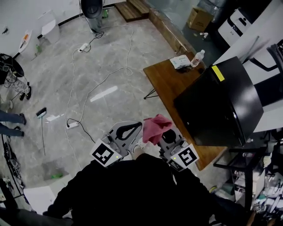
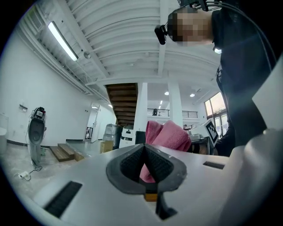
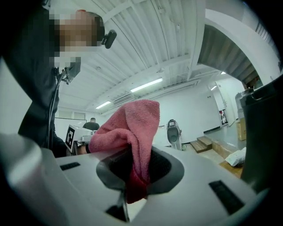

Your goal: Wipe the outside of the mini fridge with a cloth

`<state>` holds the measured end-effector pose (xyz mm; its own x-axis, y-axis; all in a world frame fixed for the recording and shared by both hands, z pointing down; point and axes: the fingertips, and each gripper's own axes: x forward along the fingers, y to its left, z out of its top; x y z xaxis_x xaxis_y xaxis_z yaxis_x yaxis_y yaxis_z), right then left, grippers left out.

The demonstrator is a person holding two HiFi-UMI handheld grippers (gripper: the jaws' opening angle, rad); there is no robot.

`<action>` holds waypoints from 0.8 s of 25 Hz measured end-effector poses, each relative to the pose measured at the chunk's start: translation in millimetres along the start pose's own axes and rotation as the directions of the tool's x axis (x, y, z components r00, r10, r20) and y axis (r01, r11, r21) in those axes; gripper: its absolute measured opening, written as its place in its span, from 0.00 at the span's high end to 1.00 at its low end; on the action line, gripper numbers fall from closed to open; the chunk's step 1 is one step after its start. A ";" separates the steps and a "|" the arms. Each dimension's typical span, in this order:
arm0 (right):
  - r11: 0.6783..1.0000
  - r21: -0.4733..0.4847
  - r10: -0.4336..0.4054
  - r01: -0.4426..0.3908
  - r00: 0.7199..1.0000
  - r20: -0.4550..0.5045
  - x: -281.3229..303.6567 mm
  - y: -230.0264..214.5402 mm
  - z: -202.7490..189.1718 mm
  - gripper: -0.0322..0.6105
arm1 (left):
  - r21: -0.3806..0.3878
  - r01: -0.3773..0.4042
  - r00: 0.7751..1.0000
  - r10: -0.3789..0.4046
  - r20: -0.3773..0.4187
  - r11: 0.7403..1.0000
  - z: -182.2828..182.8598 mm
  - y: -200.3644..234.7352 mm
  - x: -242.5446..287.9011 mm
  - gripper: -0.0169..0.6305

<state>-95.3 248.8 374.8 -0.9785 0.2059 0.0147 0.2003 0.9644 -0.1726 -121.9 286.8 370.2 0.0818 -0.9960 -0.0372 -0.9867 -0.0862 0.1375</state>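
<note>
Grey stone floor (image 1: 48, 84) below, white cables (image 1: 106, 79) looping across it. To the right stands a wooden tabletop (image 1: 161, 79) carrying the black fridge (image 1: 221, 101) on its near part. A bottle (image 1: 197, 58) and a white packet (image 1: 180, 62) sit at the far end, well apart from the grippers. Beyond that, a cardboard box (image 1: 199, 18) and wooden steps (image 1: 132, 9) by the far wall.

Now the cloth (image 1: 155, 128): pink, bunched, up in the air just short of the tabletop's near corner and not touching the fridge. The right gripper (image 1: 167, 134) has it. In the right gripper view its fingers (image 3: 161, 165) are clamped on a fold of the cloth (image 3: 132, 132). The rest rises above them and flops over toward the left gripper (image 1: 138, 127).

In the left gripper view those fingers (image 2: 130, 161) are together, tips meeting, and the cloth (image 2: 170, 137) shows just past them. From the head view it lies right beside that gripper's tip; touching or not, I cannot tell.

The right fingertips are covered by the cloth in the head view. The fridge's right side and the tabletop under it are hidden. In the right gripper view the fridge (image 3: 265, 132) is only a dark slab cut off at the edge.
</note>
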 end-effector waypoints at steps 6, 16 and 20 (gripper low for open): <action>0.997 -0.051 0.053 -0.052 0.999 0.012 42.2 -68.5 18.6 0.86 | 0.003 -0.032 0.999 0.032 -0.043 0.999 1.0 62.2 51.5 0.96; 0.997 -0.019 0.071 -0.071 0.997 -0.025 91.1 -162.2 26.0 0.86 | 0.057 -0.065 0.995 0.070 -0.072 0.996 11.1 142.1 128.4 0.96; 0.999 -0.008 0.033 -0.033 0.999 0.000 123.5 -195.7 22.8 0.86 | 0.059 -0.034 0.995 0.039 -0.090 0.998 1.7 184.7 151.2 0.96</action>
<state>-256.4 81.7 387.9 -0.9714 0.2373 0.0093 0.2326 0.9584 -0.1655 -292.1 120.4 388.3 0.0553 -0.9968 0.0570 -0.9955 -0.0507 0.0800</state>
